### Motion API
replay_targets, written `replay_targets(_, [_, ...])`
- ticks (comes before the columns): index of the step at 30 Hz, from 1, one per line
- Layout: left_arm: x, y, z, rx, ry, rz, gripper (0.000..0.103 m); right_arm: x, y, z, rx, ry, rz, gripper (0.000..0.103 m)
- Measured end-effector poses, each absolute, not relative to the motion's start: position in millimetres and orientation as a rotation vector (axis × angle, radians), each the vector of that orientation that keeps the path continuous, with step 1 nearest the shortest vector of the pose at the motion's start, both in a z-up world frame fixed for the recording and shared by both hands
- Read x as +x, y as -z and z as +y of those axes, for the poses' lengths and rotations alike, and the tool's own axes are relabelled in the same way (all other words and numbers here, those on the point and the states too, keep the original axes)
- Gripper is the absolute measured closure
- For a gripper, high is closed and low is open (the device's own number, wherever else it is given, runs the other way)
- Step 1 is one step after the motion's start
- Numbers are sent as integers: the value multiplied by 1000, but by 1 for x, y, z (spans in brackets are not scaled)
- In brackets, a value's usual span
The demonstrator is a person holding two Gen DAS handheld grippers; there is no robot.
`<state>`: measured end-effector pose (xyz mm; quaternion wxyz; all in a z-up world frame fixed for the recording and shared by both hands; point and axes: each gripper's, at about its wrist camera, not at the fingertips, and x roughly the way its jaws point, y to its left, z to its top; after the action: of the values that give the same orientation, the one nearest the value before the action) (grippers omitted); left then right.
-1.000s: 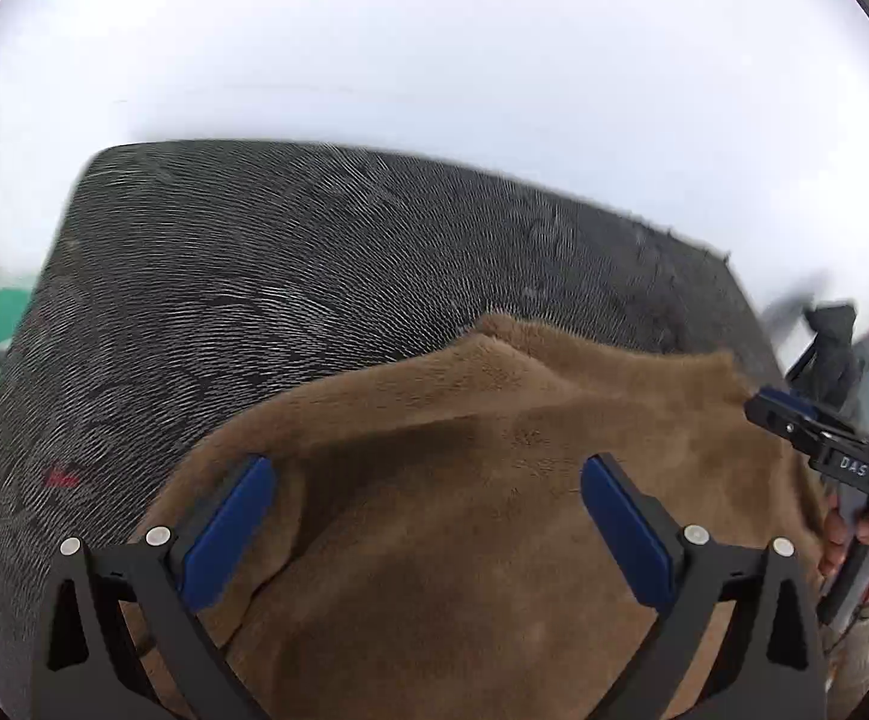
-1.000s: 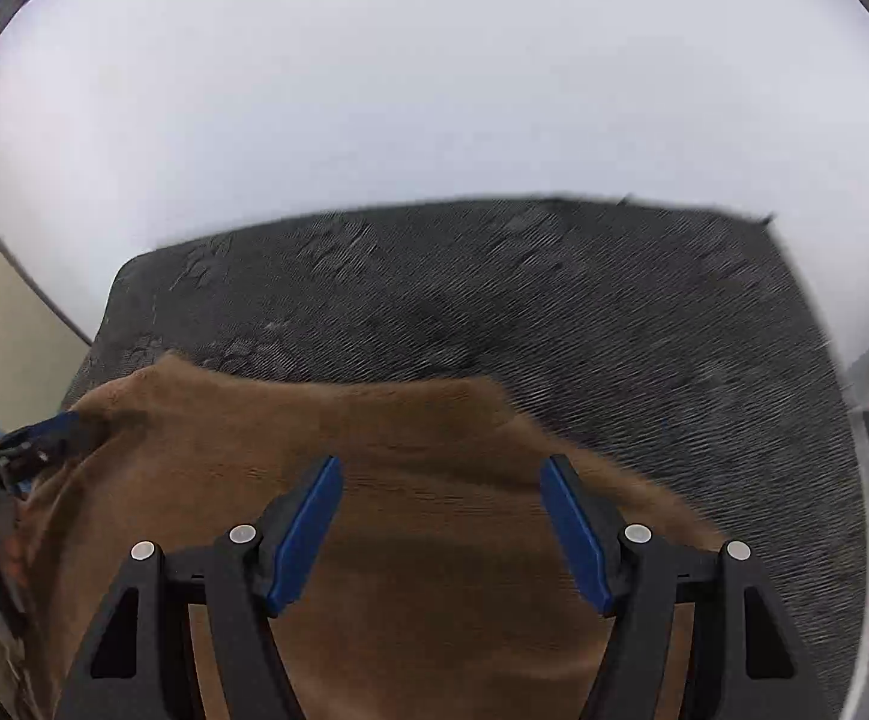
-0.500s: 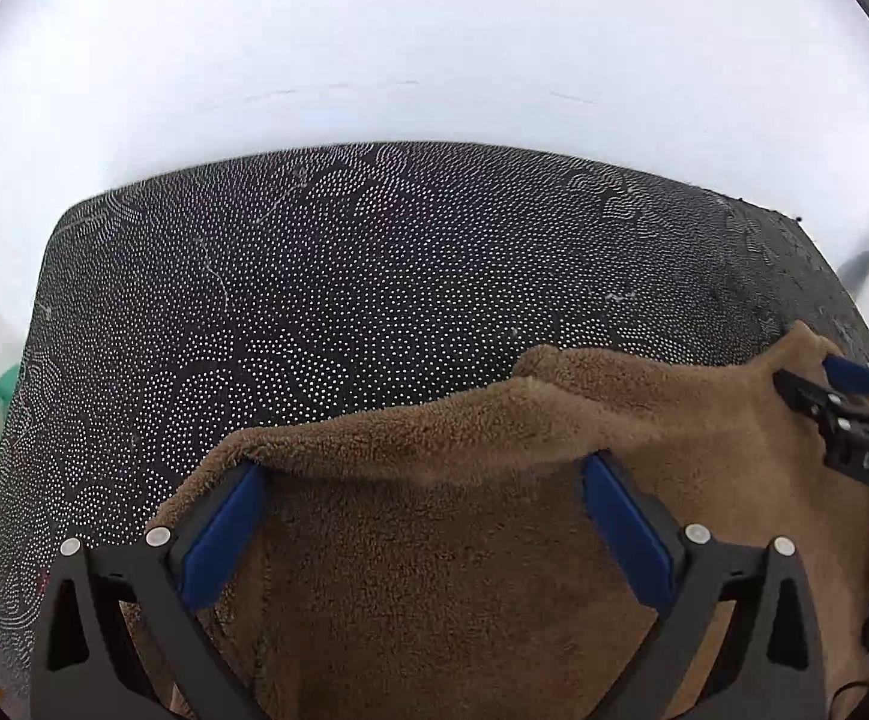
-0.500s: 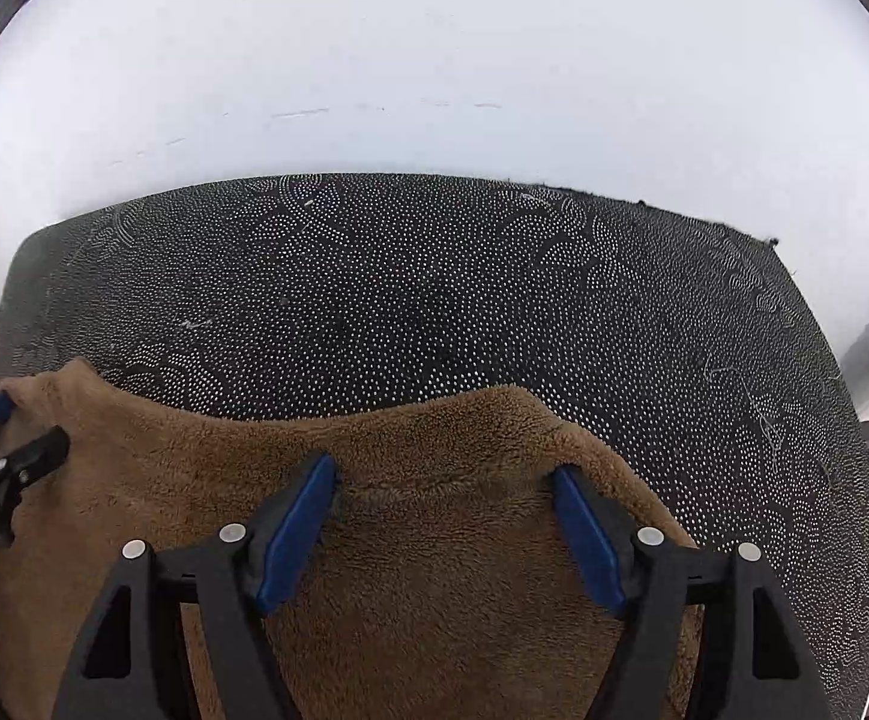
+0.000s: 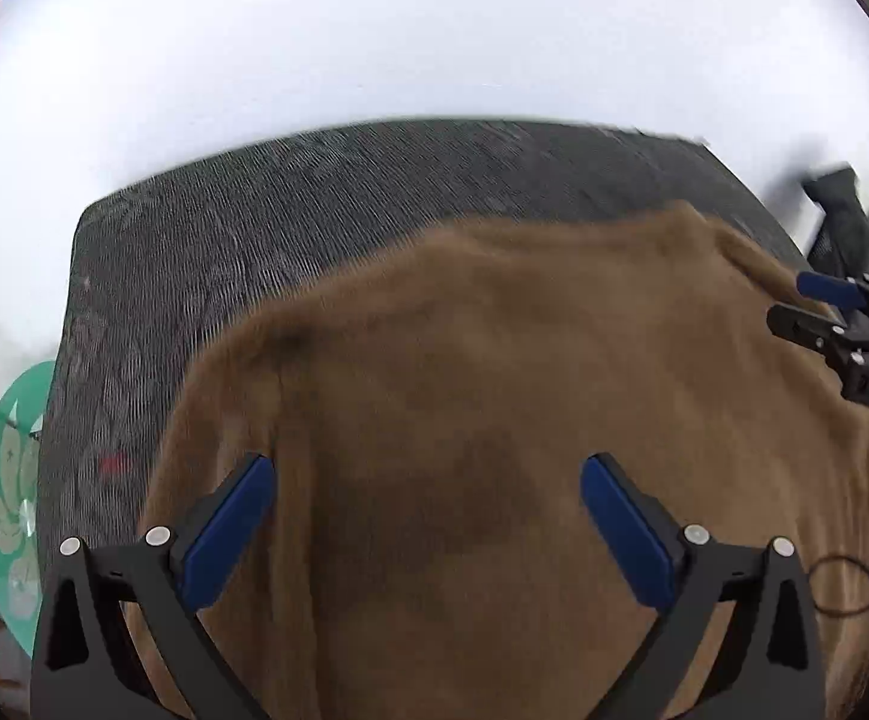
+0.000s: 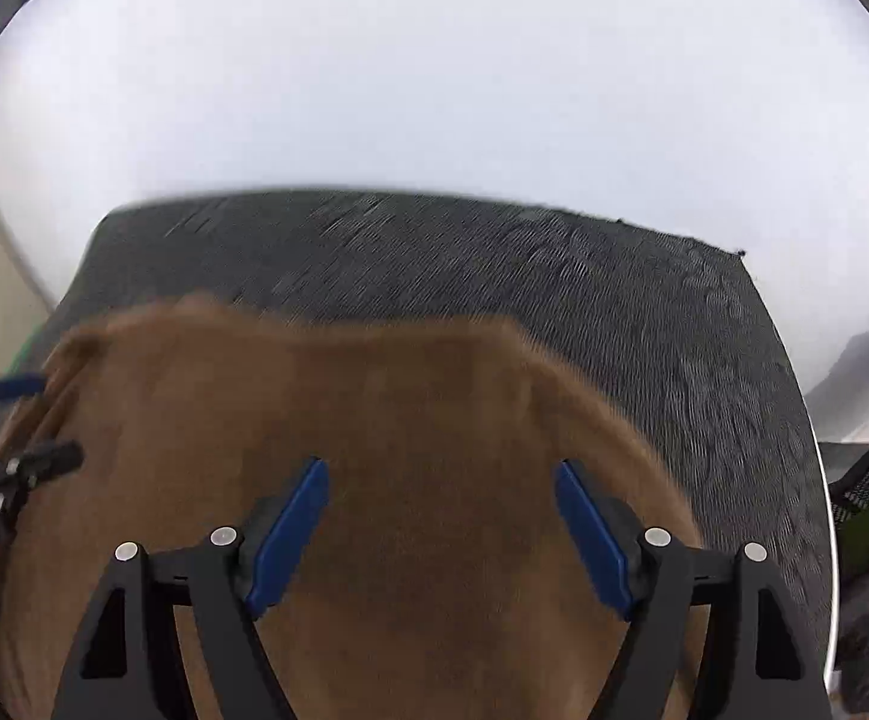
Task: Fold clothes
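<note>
Brown fleece garment (image 5: 494, 396) lies spread on the dark patterned mat (image 5: 242, 252), its long axis running side to side across my two views, far edge facing the white worktop (image 5: 434, 48). My left tongs (image 5: 428, 528) hang over it, tilted down, blue pads wide apart, gripping nothing. Right tongs (image 6: 443, 531) likewise, jaws wide and empty above the cloth. Bare mat beyond the far edge and to both sides; frames are motion-blurred
</note>
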<state>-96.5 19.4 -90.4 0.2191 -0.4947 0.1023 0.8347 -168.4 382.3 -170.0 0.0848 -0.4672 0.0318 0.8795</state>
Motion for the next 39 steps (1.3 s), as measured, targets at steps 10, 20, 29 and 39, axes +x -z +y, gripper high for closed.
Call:
replay_targets(10, [54,98,25,-1327,-2152,519,0,-6,191,314,-1580,-2684,8,23])
replay_targets(20, [97,109,-13,-1405,-2244,384,0,38,212,326,-1474,-2755,-46,1])
replay_targets(29, [209,84,-24,-1241,-2082,578,0,40,212,329,-1474,-2764,-32,1])
replay_targets(39, [318,72,-58,-1034,-2099,774,0,39,212,327,-1470,-2761,-39,1])
